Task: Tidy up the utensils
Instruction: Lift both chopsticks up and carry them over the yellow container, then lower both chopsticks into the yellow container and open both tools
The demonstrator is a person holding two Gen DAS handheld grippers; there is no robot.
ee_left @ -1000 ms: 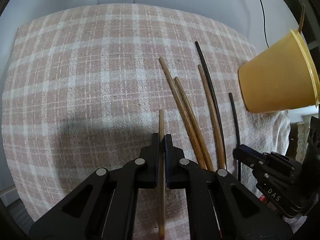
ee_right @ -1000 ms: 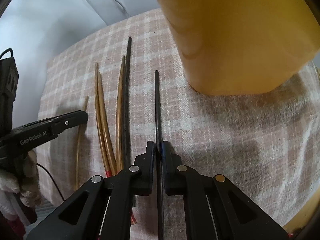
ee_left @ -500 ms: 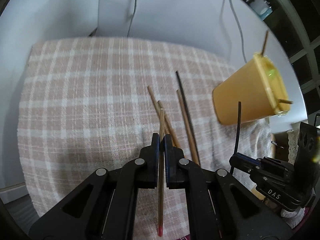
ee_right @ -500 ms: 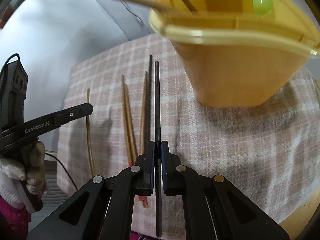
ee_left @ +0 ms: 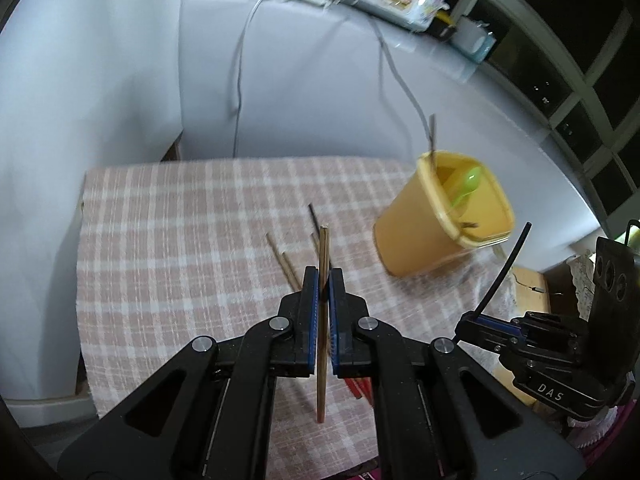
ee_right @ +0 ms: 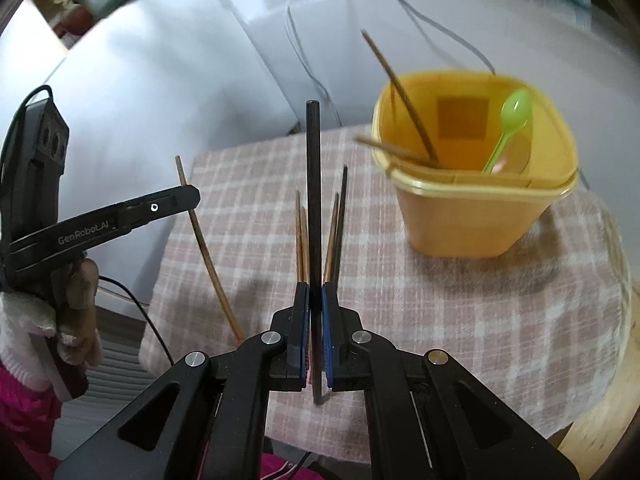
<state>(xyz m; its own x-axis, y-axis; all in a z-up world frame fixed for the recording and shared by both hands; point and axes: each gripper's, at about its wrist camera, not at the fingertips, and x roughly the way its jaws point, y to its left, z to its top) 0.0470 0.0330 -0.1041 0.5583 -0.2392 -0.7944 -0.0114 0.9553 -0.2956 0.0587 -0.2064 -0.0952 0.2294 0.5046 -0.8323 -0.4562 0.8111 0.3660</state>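
We have the left gripper (ee_left: pixel 323 280) clamped mid-shaft on a light, stiff wooden chopstick (ee_left: pixel 322 312), the right gripper (ee_right: pixel 315 300) likewise on a black chopstick (ee_right: pixel 313 200); both probably slippery.

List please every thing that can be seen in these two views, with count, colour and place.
cloth: one, pink and white check, covers the table
bin: one, yellow, on the cloth at the right
spoon: one, green, inside the bin
sticks in bin: two, brown, lean out over the rim
sticks on cloth: four, three brown and one black, side by side mid-cloth
brown stick: one, lifted, in the left tool
black stick: one, lifted, in the right tool
cables: several, white or grey, on the wall behind
left tool: black, blue pads, shut on the brown stick
right tool: black, blue pads, shut on the black stick
hand: one, white glove, holds the left tool
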